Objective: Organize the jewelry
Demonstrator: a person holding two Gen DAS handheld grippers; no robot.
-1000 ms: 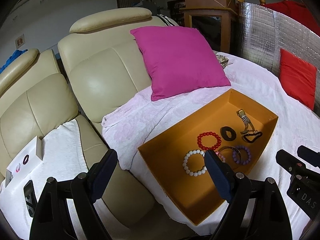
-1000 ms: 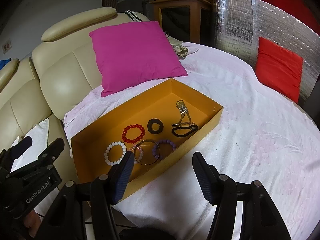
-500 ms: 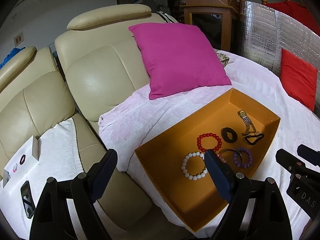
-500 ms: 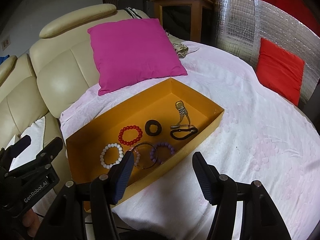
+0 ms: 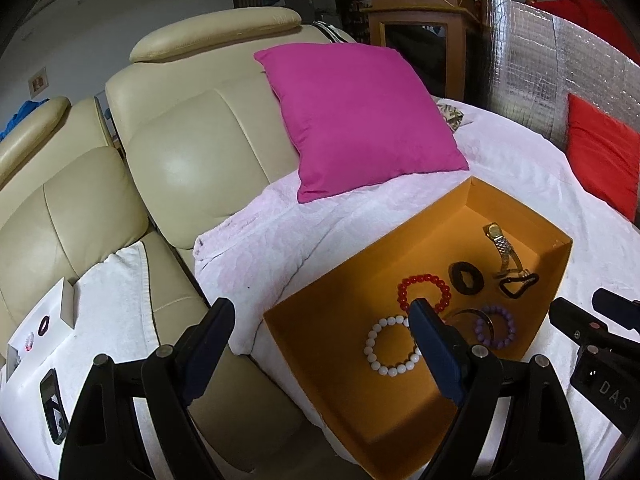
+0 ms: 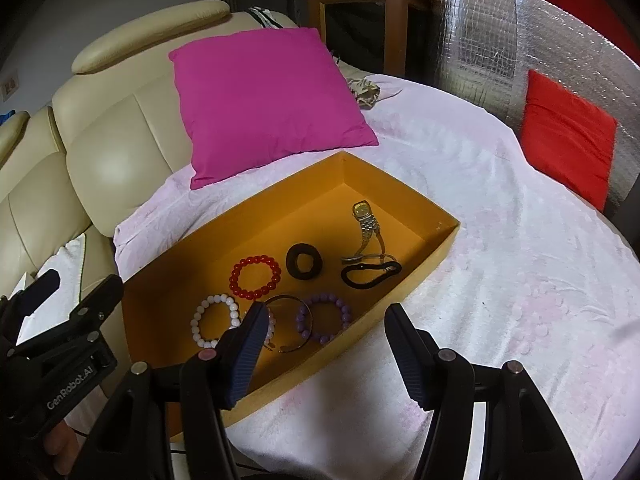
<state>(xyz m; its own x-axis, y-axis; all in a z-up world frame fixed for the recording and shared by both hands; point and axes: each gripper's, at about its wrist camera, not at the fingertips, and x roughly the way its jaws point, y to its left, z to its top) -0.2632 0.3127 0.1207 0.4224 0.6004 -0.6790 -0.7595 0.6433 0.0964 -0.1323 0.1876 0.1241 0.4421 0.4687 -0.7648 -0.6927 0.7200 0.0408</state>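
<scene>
An orange box [image 6: 436, 254] [image 5: 320, 344] lies on a white cloth. In it are a red bead bracelet [image 6: 255, 272], a white bead bracelet [image 6: 214, 321], a purple bead bracelet [image 6: 325, 318], a thin metal bangle [image 6: 286, 324], a black scrunchie [image 6: 305, 261], a black hair tie [image 6: 370, 274] and a gold watch [image 6: 365, 224]. My right gripper [image 6: 324, 312] is open and empty over the box's near edge. My left gripper [image 5: 320, 312] is open and empty at the box's left end.
A magenta cushion [image 6: 264, 96] leans on the cream sofa [image 5: 192, 148] behind the box. A red cushion [image 6: 568, 136] stands at the right by a silver foil panel. A small white box with jewelry [image 5: 40, 326] and a dark phone [image 5: 52, 404] lie on a white towel at the left.
Both grippers have drifted slightly left and closer to the box. Both stay open and empty. The jewelry has not moved.
</scene>
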